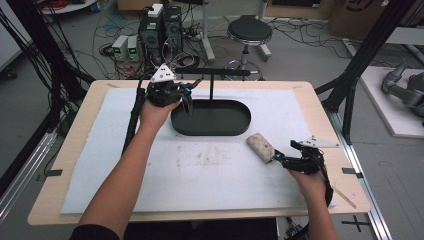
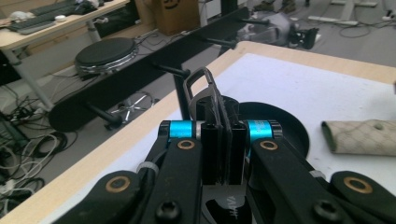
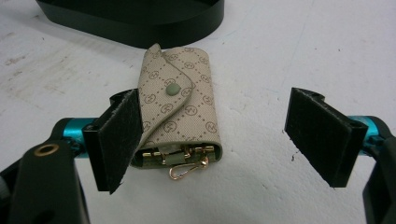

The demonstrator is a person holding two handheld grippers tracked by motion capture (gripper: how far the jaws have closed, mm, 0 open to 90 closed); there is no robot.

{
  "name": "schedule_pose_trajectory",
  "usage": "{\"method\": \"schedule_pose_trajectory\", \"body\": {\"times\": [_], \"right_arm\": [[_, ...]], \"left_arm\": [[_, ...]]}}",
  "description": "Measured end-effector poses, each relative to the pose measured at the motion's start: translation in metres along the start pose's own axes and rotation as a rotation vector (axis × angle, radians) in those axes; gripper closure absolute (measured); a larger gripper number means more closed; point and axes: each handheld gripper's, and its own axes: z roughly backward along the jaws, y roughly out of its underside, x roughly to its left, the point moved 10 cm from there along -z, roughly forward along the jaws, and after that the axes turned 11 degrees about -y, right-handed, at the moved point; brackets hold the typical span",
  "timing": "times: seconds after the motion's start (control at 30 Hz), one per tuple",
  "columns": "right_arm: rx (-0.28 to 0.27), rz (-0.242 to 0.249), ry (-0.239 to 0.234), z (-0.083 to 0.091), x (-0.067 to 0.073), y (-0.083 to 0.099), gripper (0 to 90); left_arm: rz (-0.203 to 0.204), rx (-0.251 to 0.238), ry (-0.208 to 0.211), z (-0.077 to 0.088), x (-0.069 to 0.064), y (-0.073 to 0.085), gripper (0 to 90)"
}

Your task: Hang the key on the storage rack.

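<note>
Left jaws: clenched on a thin black strap loop (image 2: 201, 88); my left gripper (image 1: 186, 98) holds it over the near-left rim of the black oval tray (image 1: 235, 131), below the rack's crossbar (image 1: 220, 73)
Strap handling: I judge the loop is meant for a peg on that rack (image 2: 173, 70); I should keep the clench firm and the loop upright so its opening faces the peg; a tilted wrist would let it fold flat
Tray: sits at the back middle of the white mat (image 1: 200, 170), with the rack post rising from it; I must not knock the post
Key pouch: a beige patterned key pouch (image 3: 180, 116) lies on the mat right of the tray, flap snapped, gold hook at its near end
Right jaws: released, wide apart; my right gripper (image 3: 212, 140) straddles the pouch's hook end, one pad just beside its edge, the other well clear; I should centre before closing, gripping fabric, not the hook
</note>
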Motion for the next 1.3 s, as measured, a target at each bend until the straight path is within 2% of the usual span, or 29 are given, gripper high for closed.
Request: {"method": "schedule_pose_trajectory", "body": {"times": [0.23, 0.63, 1.03, 1.13, 1.2, 1.3], "right_arm": [[-0.002, -0.012, 0.006, 0.002, -0.004, 0.002, 19.7], [0.002, -0.01, 0.003, 0.001, -0.004, 0.002, 19.7], [0.004, -0.01, 0.002, 0.0, -0.003, 0.003, 19.7], [0.003, -0.013, 0.002, 0.001, -0.003, 0.003, 19.7], [0.004, -0.014, 0.003, 0.001, -0.004, 0.003, 19.7], [0.004, -0.014, 0.003, 0.001, -0.004, 0.003, 19.7]], "left_arm": [[-0.025, 0.014, -0.013, -0.014, -0.001, -0.006, 87.8], [-0.052, 0.078, -0.001, -0.038, -0.013, 0.006, 87.8], [-0.041, 0.109, 0.004, -0.053, -0.013, 0.014, 86.9], [-0.024, 0.11, 0.014, -0.053, -0.014, 0.015, 83.8], [-0.001, 0.118, 0.039, -0.051, -0.016, 0.018, 78.2], [0.006, 0.126, 0.049, -0.048, -0.016, 0.025, 73.3]]}}
